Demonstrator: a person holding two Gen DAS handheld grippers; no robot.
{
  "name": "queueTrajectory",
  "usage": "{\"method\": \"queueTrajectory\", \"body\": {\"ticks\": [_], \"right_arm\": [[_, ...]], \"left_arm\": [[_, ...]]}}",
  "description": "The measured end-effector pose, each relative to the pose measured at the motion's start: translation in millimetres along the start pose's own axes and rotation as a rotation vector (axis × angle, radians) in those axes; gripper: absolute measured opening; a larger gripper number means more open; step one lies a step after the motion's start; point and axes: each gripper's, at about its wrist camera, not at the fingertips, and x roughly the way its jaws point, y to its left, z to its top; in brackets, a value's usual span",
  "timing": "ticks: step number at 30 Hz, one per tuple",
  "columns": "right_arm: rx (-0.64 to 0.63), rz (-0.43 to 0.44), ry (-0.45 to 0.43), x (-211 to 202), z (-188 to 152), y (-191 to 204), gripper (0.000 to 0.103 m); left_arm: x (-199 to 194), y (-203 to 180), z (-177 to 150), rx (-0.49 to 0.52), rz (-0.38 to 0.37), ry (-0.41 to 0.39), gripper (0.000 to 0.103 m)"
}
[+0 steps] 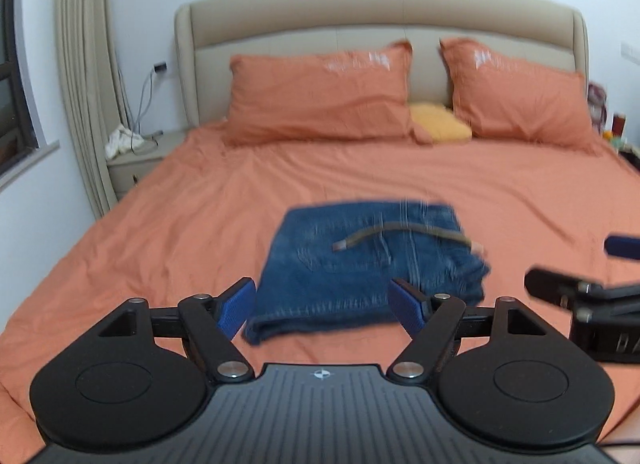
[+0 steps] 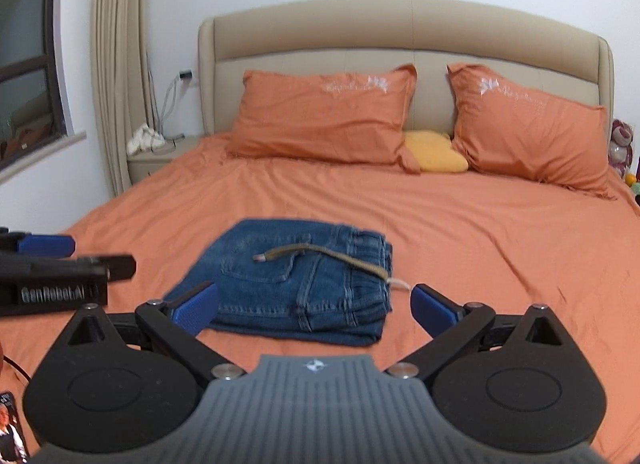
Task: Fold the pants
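Jeans (image 2: 296, 280) folded, lower centre on bed (image 2: 480, 244) | left tongs (image 1: 322, 302), right tongs (image 2: 316, 304) wide open, nothing held | denim judged heavy, soft; stacked edges best pinched together.

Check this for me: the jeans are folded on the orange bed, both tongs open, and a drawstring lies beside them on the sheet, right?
Nearly. The drawstring lies across the top of the folded jeans, not beside them; the right wrist view shows it. Both the left tongs and right tongs are open.
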Motion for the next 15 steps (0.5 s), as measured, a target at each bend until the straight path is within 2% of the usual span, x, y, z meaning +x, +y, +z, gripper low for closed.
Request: {"method": "queueTrajectory", "body": {"ticks": [5,15], "right_arm": [[0.027,0.000,0.045,17,-10,-2,0.098],[0.030,-0.030,0.094,35,-19,0,0.098]], "left_arm": [[12,-1,-16,-0.010,-0.013,0.066,0.088],[21,0,-14,-0.009,-0.005,0.101,0.088]]}}
